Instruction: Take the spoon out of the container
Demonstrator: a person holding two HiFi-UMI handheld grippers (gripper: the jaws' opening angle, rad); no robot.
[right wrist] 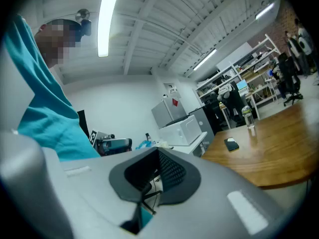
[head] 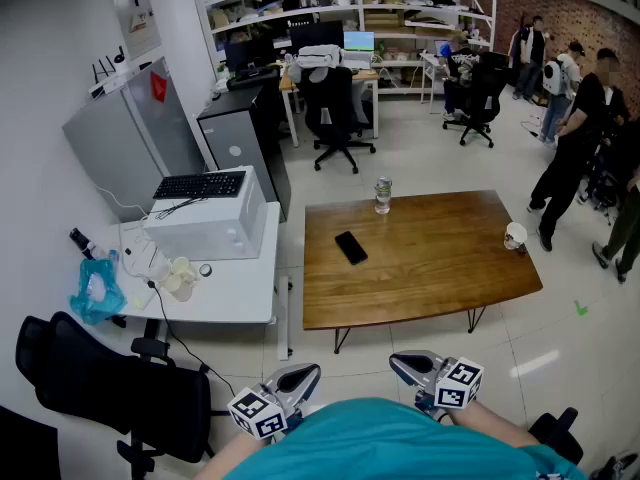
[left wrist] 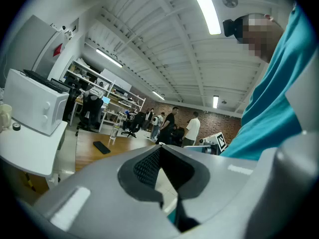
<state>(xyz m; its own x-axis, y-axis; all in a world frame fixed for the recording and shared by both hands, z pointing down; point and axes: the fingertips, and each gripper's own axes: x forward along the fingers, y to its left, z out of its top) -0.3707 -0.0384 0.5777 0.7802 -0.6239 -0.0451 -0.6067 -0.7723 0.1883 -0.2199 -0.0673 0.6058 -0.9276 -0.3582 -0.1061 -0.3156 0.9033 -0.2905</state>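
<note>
Writing: we can read no words. The sheet (head: 135,18) on the wall carries print too small to read, and the grey cabinet (head: 140,133) bears one red mark.
Markers: two cubes, one on each gripper, at left (head: 258,414) and right (head: 459,383). They show black-and-white square patterns, not letters.
Left gripper (head: 308,371): clenched, with its pads meeting and nothing between them. We hold it low against our teal shirt (head: 390,443), well apart from the table.
Right gripper (head: 398,363): clenched too, its pads together on nothing. It sits beside the left one, also well short of the table.
Table (head: 440,278): one, brown wood, straight ahead of us.
On the table: three things, namely one black phone (head: 351,247), one clear bottle (head: 382,195) near the far edge, and one white cup (head: 515,236) near the right edge.
Spoon: we cannot make it out, as the cup is too small in the head view to show what it holds.
Desk (head: 240,298): one, white, just left of the table. It carries one white box (head: 205,230) with one black keyboard (head: 198,185) on top, and one blue bag (head: 97,290) at its left end.
Chairs: three, all black. One (head: 100,388) is at our lower left, and two stand by the far desks, at (head: 335,108) and (head: 480,93).
People (head: 580,128): at least four, standing at the right by the brick wall.
</note>
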